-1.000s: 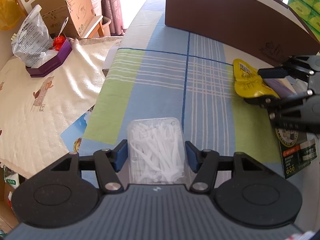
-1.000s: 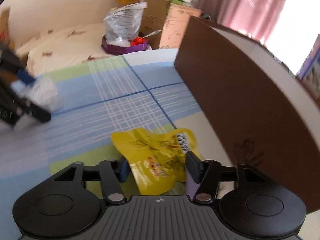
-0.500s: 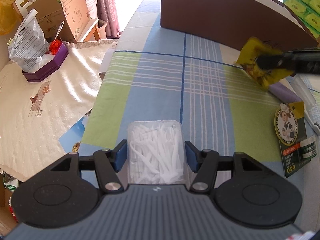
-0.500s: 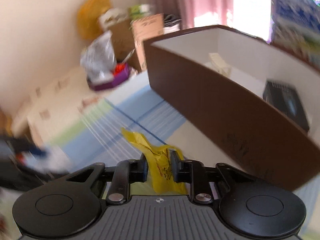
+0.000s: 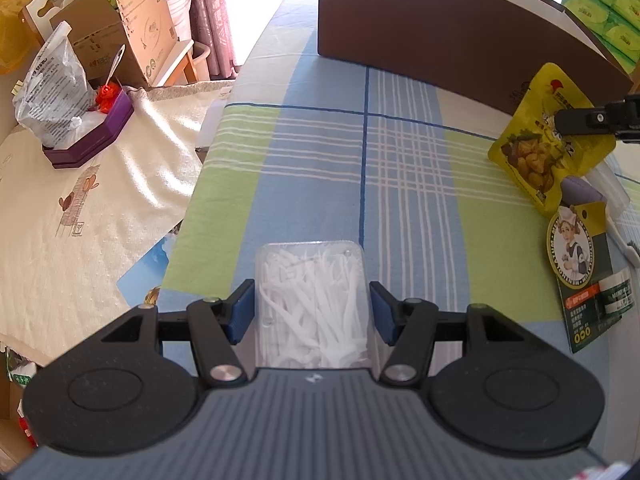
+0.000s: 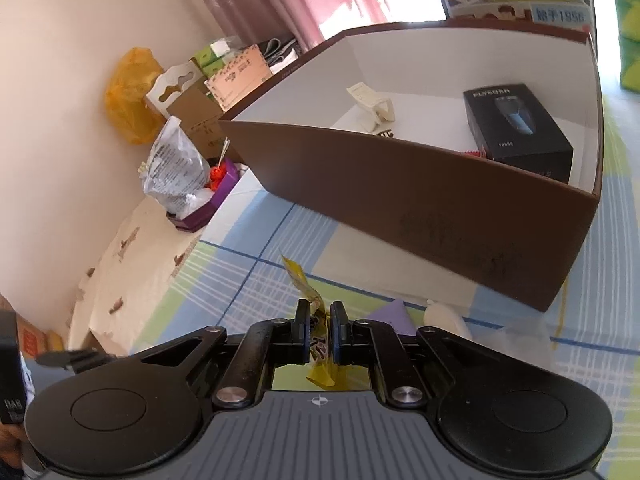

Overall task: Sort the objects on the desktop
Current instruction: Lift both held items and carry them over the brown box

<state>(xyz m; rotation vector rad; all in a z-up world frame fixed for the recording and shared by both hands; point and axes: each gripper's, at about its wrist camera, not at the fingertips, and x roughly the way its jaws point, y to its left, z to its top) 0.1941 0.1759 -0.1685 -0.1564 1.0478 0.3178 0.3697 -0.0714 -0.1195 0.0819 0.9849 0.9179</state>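
On the left of the left wrist view, a cream towel-like cloth (image 5: 100, 200) carries a purple hexagonal box (image 5: 90, 140) with a crinkled clear plastic bag (image 5: 52, 96) standing in it. Toward the middle, the worktop wears a checked blue, green and white cloth (image 5: 360, 168). The left gripper (image 5: 312, 312) has its blue pads set against both long sides of a clear, rounded-corner plastic box of white floss picks (image 5: 312, 300) — the picks lie jumbled inside, and the box rests on the cloth. Behind it stands a large open cardboard box, brown outside and white inside (image 5: 440, 40).

On the right, the right gripper (image 6: 319, 334) is pressed together on a flat yellow foil snack pouch (image 5: 548, 140), holding it clear of the worktop in front of the brown box's wall. From the left wrist the pouch shows a printed picture of golden-brown pieces and a red mark near its top; from the right wrist only its thin edge shows between the pads. Below it lie a pale lilac object (image 5: 582, 194) and a dark green blister card with a round maid picture (image 5: 580, 272). Inside the brown box sit a cream plastic clip-like piece (image 6: 370, 106) and a black carton showing a blue shaver (image 6: 516, 124) — well apart.
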